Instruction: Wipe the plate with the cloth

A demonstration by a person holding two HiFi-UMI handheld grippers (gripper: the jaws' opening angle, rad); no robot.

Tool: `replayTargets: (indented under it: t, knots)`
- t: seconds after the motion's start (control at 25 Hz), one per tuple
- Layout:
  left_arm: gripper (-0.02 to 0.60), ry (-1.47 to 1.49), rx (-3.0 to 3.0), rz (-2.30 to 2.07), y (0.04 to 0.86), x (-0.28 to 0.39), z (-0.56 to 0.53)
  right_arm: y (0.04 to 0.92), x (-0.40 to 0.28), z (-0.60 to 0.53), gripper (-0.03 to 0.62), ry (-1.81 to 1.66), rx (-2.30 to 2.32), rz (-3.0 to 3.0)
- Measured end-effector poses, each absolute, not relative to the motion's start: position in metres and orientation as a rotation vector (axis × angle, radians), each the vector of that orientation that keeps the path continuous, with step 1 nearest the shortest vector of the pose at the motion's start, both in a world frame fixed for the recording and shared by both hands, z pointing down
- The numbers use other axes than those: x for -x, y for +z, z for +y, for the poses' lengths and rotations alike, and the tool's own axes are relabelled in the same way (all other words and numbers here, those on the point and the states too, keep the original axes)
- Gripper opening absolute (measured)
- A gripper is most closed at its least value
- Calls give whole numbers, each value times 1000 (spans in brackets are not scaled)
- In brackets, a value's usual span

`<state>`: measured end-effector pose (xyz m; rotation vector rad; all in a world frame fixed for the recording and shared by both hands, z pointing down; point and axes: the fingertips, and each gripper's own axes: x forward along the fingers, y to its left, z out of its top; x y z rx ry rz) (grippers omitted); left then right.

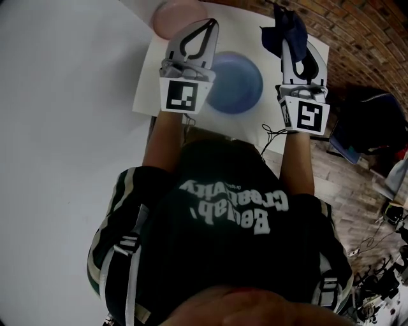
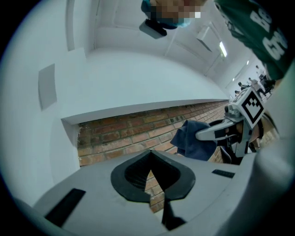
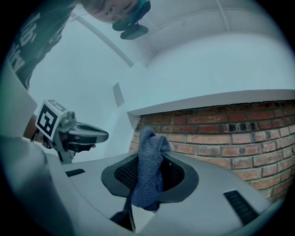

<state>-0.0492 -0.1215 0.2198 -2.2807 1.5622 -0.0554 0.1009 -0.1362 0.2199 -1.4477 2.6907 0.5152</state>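
Observation:
A round blue plate [image 1: 237, 83] lies on a white mat [image 1: 148, 89] in front of me. My left gripper [image 1: 208, 27] hovers over the plate's left edge, shut and empty; its own view shows the jaws closed [image 2: 151, 171] with only brick wall beyond. My right gripper [image 1: 288, 30] is held to the right of the plate, shut on a dark blue cloth [image 1: 285, 28]. The cloth [image 3: 150, 170] bunches up between the right jaws and hangs from them. Both grippers point away from me, a little upward. From the left gripper view the cloth [image 2: 196, 140] shows at the right.
A pink dish [image 1: 178, 14] sits at the mat's far edge, behind the left gripper. A red brick wall [image 1: 360, 32] runs beyond the table on the right. Bags and cables [image 1: 376, 127] clutter the floor at the right.

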Motion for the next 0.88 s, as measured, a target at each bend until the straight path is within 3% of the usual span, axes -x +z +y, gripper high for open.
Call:
replayTargets:
  t: [0.4,0.88]
  knots:
    - [2,-38,2367,1471,220,85,-158,214,-68,-159,85,493,1562,2635]
    - [2,-116,2453,1416,258,73,-172,244,-79,-169,85,411,1647,2634]
